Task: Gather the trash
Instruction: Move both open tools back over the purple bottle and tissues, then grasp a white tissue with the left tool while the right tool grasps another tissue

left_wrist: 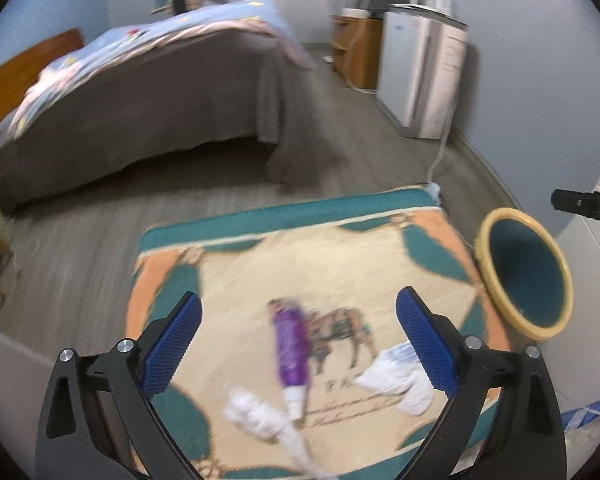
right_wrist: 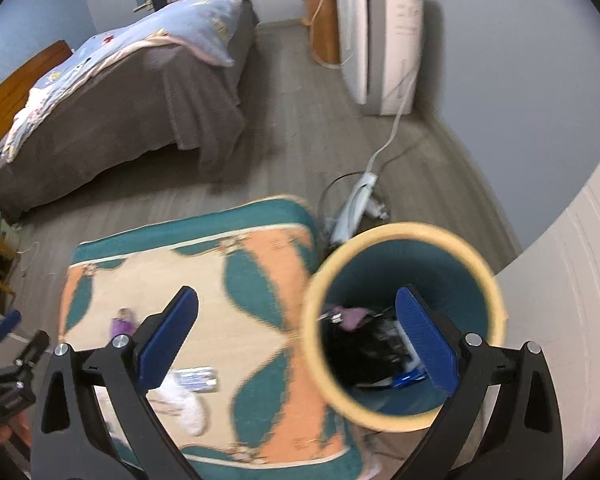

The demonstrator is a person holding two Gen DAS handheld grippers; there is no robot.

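Note:
A teal trash bin with a yellow rim (right_wrist: 496, 300) stands beside a patterned rug (left_wrist: 340, 240); dark and purple trash (right_wrist: 364, 336) lies in its bottom. My right gripper (right_wrist: 298, 312) hangs open above the bin's near rim, with nothing between its blue pads. My left gripper (left_wrist: 298, 320) is open and empty over the rug. Below it lie a purple tube (left_wrist: 290, 344), a crumpled white tissue (left_wrist: 260, 416) and a white wrapper (left_wrist: 396, 380). The same bin (left_wrist: 536, 280) sits at the rug's right edge. The picture is motion-blurred.
A bed with a grey skirt and blue cover (left_wrist: 148, 92) fills the far left. A white appliance (left_wrist: 420, 72) and a wooden cabinet (left_wrist: 358, 52) stand against the far wall. A white cord and power strip (right_wrist: 360, 196) lie on the grey floor behind the bin.

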